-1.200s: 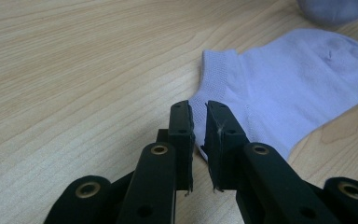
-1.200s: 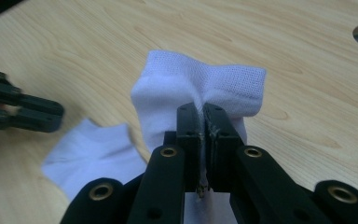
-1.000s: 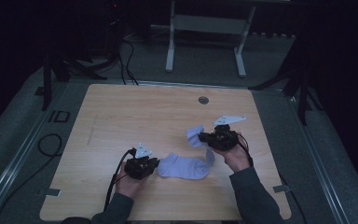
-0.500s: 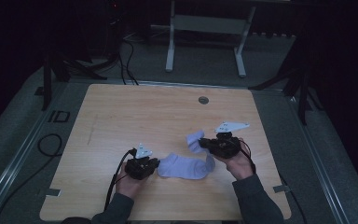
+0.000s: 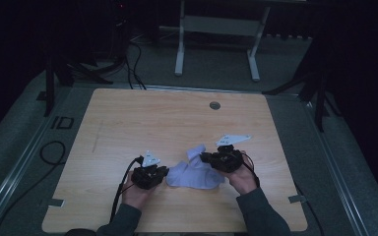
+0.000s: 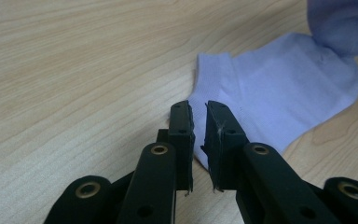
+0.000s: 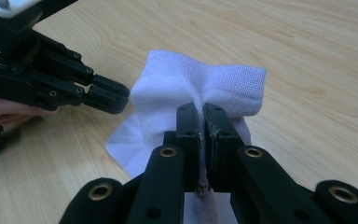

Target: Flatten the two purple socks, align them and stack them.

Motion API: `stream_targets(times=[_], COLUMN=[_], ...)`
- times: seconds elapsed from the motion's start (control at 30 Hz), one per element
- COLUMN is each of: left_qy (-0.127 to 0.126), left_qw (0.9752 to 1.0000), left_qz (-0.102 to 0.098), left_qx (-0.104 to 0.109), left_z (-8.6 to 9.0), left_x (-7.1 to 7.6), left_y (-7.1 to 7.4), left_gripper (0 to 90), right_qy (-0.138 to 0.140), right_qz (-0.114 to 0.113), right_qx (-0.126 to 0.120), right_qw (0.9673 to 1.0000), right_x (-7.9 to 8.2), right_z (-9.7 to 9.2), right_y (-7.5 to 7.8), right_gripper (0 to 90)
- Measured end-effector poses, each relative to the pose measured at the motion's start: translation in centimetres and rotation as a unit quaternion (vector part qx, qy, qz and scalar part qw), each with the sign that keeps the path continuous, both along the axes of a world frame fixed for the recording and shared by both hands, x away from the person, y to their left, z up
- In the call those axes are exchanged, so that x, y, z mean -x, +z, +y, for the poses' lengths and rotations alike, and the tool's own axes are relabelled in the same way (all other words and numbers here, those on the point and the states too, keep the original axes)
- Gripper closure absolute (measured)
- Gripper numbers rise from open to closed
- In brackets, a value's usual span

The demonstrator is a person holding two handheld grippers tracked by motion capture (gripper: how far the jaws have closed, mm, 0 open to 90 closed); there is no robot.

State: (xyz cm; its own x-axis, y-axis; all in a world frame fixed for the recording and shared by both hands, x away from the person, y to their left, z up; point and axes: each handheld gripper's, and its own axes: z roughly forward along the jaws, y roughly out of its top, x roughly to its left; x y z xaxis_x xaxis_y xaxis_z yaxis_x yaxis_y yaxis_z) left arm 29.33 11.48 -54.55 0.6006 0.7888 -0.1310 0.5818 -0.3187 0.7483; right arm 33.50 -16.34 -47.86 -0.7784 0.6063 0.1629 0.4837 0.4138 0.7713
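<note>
- Wooden table (image 5: pixel 128 123): pale top with rounded corners, standing on a grey floor in a dark room. It serves as the landmark for every place given below.
- Grommet (image 5: pixel 215 105): a small round fitting set in the table top near its far edge, a little right of centre, well apart from the work.
- Sock (image 5: pixel 194 172): pale lilac, lying on the table near the near edge and slightly right of centre, between the two grippers. Most of it lies flat on the wood; its far right end is lifted off the top and bunched.
- Right gripper (image 5: pixel 204 157): held over the table at the right end of the sock. In the right gripper view its jaws stand pressed together on a fold of the fabric (image 7: pixel 200 88), pinching the sock, and the cloth bulges out on both sides of the pads.
- Left gripper (image 5: pixel 163 172): low on the table at the left edge of the sock, its cable running off towards the near edge. In the left gripper view (image 6: pixel 198 116) the jaws stand nearly together with a narrow slit between them, directly over the sock's edge (image 6: pixel 279 88); whether the pads actually nip the fabric cannot be told.
</note>
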Motion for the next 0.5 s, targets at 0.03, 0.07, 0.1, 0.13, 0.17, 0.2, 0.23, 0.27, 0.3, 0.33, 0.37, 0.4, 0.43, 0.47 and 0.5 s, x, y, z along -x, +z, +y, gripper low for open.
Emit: stream_targets(times=[0.03,0.07,0.1,0.13,0.17,0.2,0.23,0.27,0.3,0.33,0.37,0.4,0.43,0.47,0.5], left_qy=[0.0,-0.002,-0.002,-0.003,-0.004,-0.005,-0.005,-0.006,-0.008,-0.009,-0.011,-0.012,-0.014,-0.016,-0.018], left_qw=[1.0,1.0,1.0,1.0,0.9999,0.9999,0.9998,0.9997,0.9996,0.9996,0.9995,0.9994,0.9993,0.9992,0.9991], left_qz=[-0.002,-0.002,-0.004,-0.005,-0.008,-0.011,-0.013,-0.016,-0.019,-0.02,-0.021,-0.021,-0.022,-0.022,-0.022], left_qx=[0.002,0.003,0.005,0.006,0.009,0.011,0.014,0.016,0.018,0.02,0.023,0.025,0.028,0.027,0.03], left_z=[0.0,0.0,0.1,0.1,0.1,0.1,0.1,0.1,0.1,0.0,0.0,0.0,-0.2,-0.2,-0.4], left_x=[0.1,0.1,0.2,0.3,0.4,0.5,0.6,0.7,0.8,0.9,0.9,1.0,1.1,1.1,1.2], left_y=[0.1,0.2,0.4,0.5,0.8,0.9,1.2,1.3,1.5,1.6,1.8,1.9,2.0,2.1,2.2], left_gripper=[80.7,80.7,80.7,80.7,80.6,80.6,80.6,80.6,80.6,80.6,80.6,80.5,80.5,80.3,80.2], right_qy=[0.001,0.002,0.001,0.003,0.001,0.002,0.002,0.002,0.003,0.001,0.001,-0.001,0.0,0.0,0.0], right_qz=[0.001,0.004,0.006,0.007,0.01,0.013,0.013,0.016,0.018,0.02,0.02,0.021,0.021,0.023,0.024], right_qx=[-0.001,-0.003,-0.003,-0.005,-0.006,-0.006,-0.006,-0.006,-0.007,-0.007,-0.007,-0.006,-0.007,-0.007,-0.007], right_qw=[1.0,1.0,1.0,1.0,0.9999,0.9999,0.9999,0.9998,0.9998,0.9998,0.9998,0.9998,0.9997,0.9997,0.9997], right_x=[0.0,0.1,0.1,0.1,0.1,0.2,0.2,0.2,0.2,0.2,0.2,0.2,0.1,0.1,0.1], right_z=[0.1,0.4,0.5,0.7,0.9,1.1,1.2,1.4,1.5,1.7,1.8,2.0,2.1,2.3,2.4], right_y=[-0.1,-0.3,-0.4,-0.6,-0.7,-0.9,-1.0,-1.2,-1.3,-1.5,-1.6,-1.7,-1.8,-1.9,-2.0], right_gripper=[85.3,85.3,85.4,85.4,85.4,85.4,85.4,85.4,85.4,85.4,85.4,85.4,85.4,85.4,85.3])
